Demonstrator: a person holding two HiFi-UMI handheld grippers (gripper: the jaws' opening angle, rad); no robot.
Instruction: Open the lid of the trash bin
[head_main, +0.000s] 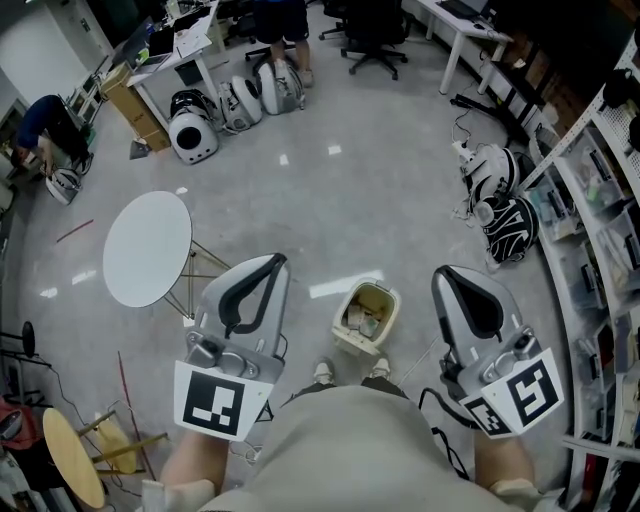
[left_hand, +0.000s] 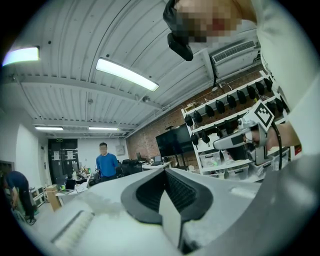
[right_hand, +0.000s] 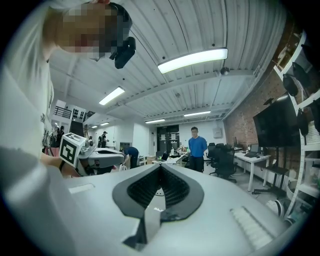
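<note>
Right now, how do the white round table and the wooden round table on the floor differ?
The white round table has a white top, while the wooden round table has a tan one. The white round table looks larger and stands farther ahead, whereas the wooden round table sits nearer, at the lower left. The white one has thin wire legs and the wooden one has wooden legs. Both tops are round.

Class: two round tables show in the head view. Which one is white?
The bigger round table nearer the left gripper is white; the smaller round table at bottom left is yellowish wood.
</note>
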